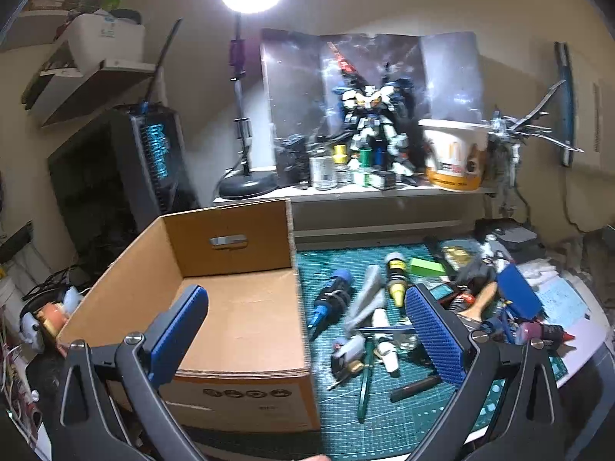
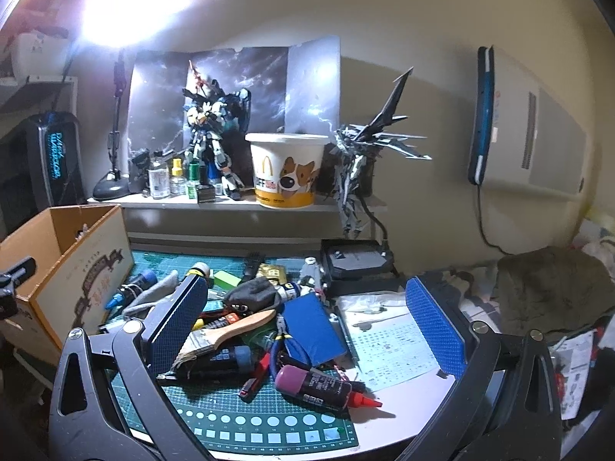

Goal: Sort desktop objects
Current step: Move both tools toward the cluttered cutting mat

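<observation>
both the left gripper (image 1: pixel 307 330) and right gripper (image 2: pixel 307 319) hang wide apart and empty, and grabbing into that tangled tool pile (image 2: pixel 261 330) could drag neighbours off the cutting mat (image 2: pixel 215 407).

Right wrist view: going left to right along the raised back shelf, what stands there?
Lamp base → clear bottle → white-and-blue robot model → McDonald's bucket → dark spiky winged model.
</observation>
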Demonstrator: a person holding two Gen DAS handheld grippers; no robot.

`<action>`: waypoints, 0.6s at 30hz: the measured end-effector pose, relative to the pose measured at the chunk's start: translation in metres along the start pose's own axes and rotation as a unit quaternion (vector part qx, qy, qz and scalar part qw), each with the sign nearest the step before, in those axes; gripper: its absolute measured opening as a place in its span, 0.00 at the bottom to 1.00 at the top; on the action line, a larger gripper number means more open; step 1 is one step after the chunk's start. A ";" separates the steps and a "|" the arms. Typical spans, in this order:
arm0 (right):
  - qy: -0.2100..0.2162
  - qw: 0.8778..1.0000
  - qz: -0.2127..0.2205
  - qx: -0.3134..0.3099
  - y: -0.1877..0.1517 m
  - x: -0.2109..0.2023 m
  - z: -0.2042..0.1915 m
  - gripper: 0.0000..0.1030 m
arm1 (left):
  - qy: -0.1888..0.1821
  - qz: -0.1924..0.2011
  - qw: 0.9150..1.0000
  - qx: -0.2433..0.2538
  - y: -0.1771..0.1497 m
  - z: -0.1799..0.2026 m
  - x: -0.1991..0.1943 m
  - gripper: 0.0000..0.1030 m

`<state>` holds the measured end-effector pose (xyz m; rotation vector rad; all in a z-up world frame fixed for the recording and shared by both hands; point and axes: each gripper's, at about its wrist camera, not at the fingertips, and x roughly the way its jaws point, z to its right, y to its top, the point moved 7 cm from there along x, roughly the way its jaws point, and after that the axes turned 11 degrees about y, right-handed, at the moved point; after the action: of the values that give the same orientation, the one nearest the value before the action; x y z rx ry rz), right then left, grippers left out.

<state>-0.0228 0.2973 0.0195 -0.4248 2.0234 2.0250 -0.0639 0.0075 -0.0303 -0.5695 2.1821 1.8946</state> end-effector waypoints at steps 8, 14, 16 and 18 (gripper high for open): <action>0.047 0.996 0.050 -0.050 0.009 -0.014 -0.003 1.00 | -0.061 -0.013 0.998 0.021 -0.004 0.022 0.002 1.00; 0.071 0.987 0.096 -0.107 0.013 -0.023 -0.012 1.00 | -0.098 -0.040 0.993 0.046 -0.012 0.043 0.012 1.00; 0.077 0.985 0.089 -0.129 0.011 -0.021 -0.012 1.00 | -0.117 -0.053 0.990 0.051 -0.016 0.051 0.016 1.00; 0.072 0.985 0.076 -0.133 0.009 -0.016 -0.009 1.00 | -0.141 -0.058 0.987 0.052 -0.020 0.060 0.016 1.00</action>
<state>-0.0110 0.2889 0.0336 -0.4935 1.9215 2.4382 -0.0766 0.0614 -0.0646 -0.3751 2.0058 1.6772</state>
